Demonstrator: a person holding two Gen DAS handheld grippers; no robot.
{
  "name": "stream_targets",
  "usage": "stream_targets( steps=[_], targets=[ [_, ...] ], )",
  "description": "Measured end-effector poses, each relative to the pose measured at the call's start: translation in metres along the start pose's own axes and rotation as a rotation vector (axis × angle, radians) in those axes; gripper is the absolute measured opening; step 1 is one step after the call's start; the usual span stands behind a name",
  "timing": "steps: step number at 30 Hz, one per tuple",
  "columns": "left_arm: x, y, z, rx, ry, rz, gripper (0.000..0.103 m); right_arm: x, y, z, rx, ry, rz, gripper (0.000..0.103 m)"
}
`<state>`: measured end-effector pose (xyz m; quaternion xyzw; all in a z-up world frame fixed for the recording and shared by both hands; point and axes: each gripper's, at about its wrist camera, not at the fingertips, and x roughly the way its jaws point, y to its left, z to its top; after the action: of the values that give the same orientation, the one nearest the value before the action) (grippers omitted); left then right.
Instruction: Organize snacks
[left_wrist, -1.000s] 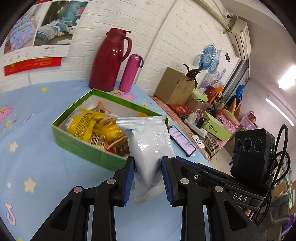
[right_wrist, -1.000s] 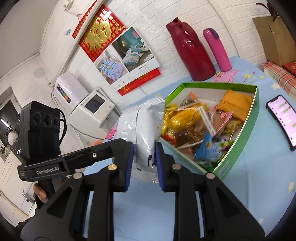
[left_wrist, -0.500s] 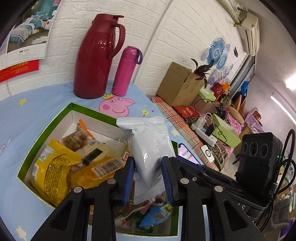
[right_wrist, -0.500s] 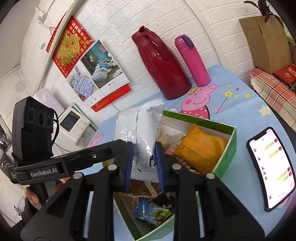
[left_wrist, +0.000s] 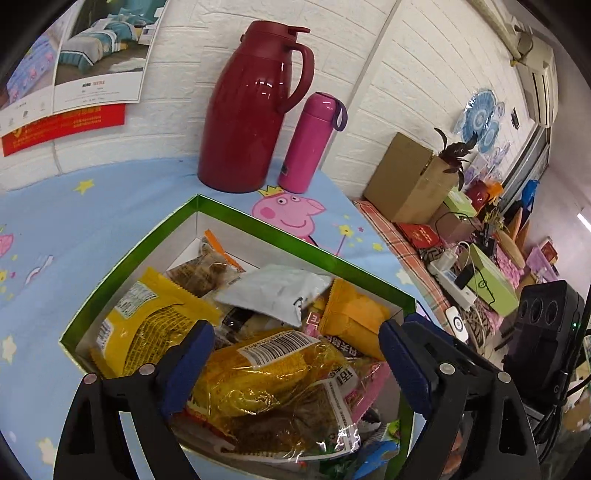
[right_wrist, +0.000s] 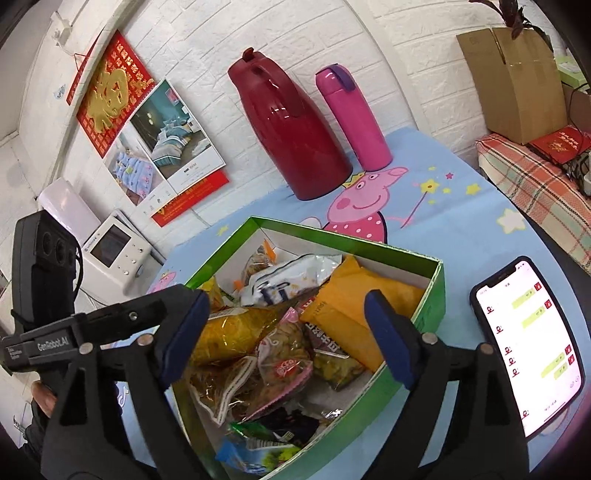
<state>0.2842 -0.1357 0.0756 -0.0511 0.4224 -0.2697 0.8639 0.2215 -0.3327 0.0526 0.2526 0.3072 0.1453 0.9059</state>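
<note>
Left wrist view: the left gripper (left_wrist: 295, 354) spreads wide, the silver snack bag (left_wrist: 273, 291) just beyond its tips in the green box (left_wrist: 129, 254); the right gripper (right_wrist: 288, 325) gapes likewise.

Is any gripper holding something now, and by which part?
Nothing is held. The left gripper and right gripper are both open above the green cardboard box; the silver-white snack bag lies inside.
</note>
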Motion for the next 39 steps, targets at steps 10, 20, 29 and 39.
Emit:
stream_targets(
  steps=[10,20,29,39],
  targets=[
    [-0.079,-0.018,-0.044,0.060,-0.083,0.072,0.092,-0.061,0.059,-0.031,-0.138,-0.056,-0.065,0.102],
    [-0.132,-0.034,-0.143,0.074,-0.122,0.232,0.103,-0.127,0.097,-0.100,-0.293,-0.087,-0.293,0.102],
    [-0.136,-0.028,-0.205,0.033,-0.080,0.347,0.103,-0.133,0.091,-0.156,-0.294,0.000,-0.358,0.102],
    [-0.139,-0.009,-0.226,0.015,-0.079,0.434,0.103,-0.129,0.079,-0.178,-0.270,0.027,-0.455,0.102]
  ],
)
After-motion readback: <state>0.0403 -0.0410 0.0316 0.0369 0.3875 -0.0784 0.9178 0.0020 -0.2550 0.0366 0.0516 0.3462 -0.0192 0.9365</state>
